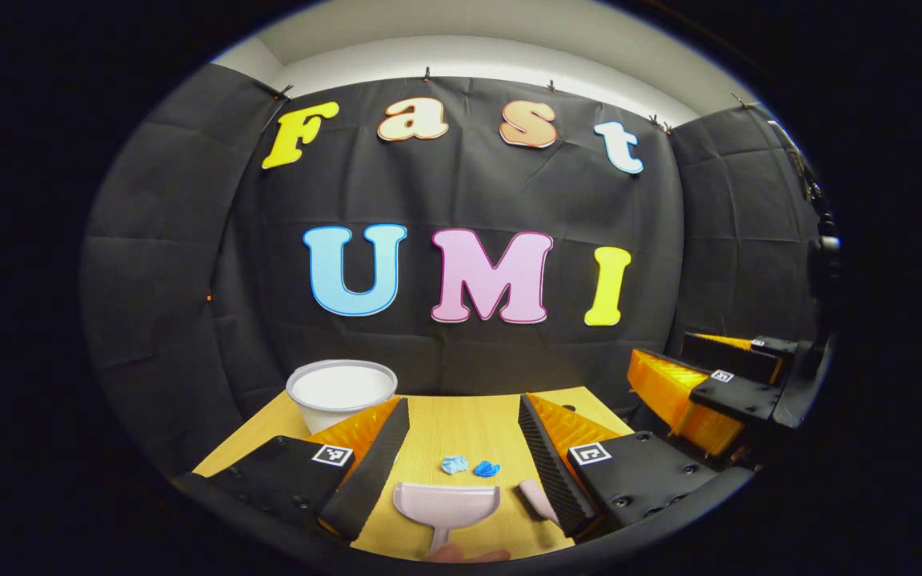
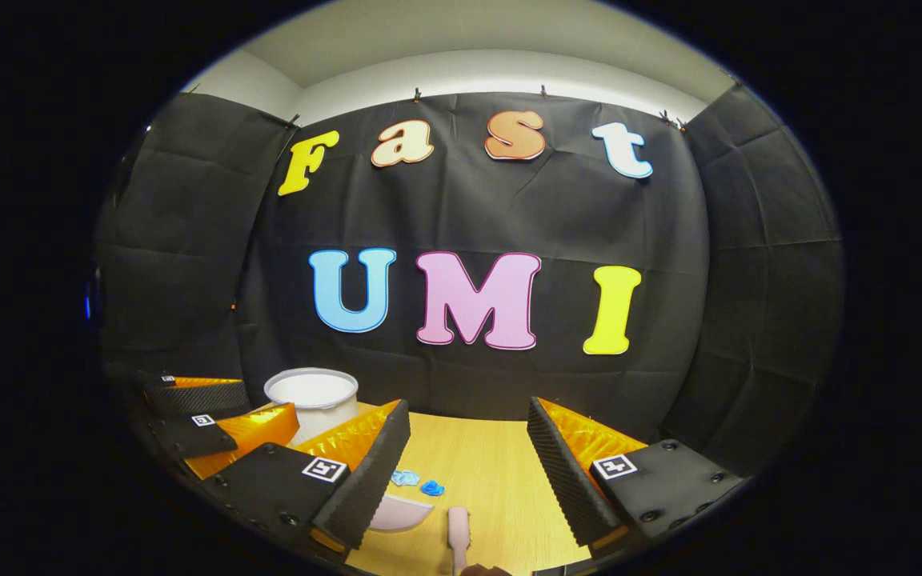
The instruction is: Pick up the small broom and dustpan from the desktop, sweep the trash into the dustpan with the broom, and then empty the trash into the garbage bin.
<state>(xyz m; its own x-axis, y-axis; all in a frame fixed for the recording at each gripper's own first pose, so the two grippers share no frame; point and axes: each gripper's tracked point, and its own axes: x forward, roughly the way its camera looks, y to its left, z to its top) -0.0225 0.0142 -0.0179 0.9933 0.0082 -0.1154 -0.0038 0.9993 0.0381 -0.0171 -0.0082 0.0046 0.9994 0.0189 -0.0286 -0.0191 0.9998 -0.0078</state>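
A pale pink dustpan (image 1: 446,504) lies on the wooden desktop (image 1: 461,424), its handle toward me, between the open fingers of my left gripper (image 1: 461,468). Two small blue scraps of trash (image 1: 469,466) lie just beyond its mouth. The pink broom (image 1: 537,498) rests to the right, by the left gripper's right finger. In the right gripper view the broom (image 2: 458,528) lies between the open fingers of my right gripper (image 2: 469,480), with the dustpan (image 2: 398,512) and trash (image 2: 418,482) to its left. The white bin (image 1: 341,392) stands at the desk's back left.
The right gripper (image 1: 709,392) is seen off the desk's right edge in the left gripper view; the left gripper (image 2: 213,420) appears at left in the right gripper view, in front of the bin (image 2: 313,400). A fingertip (image 1: 469,554) shows at the near edge.
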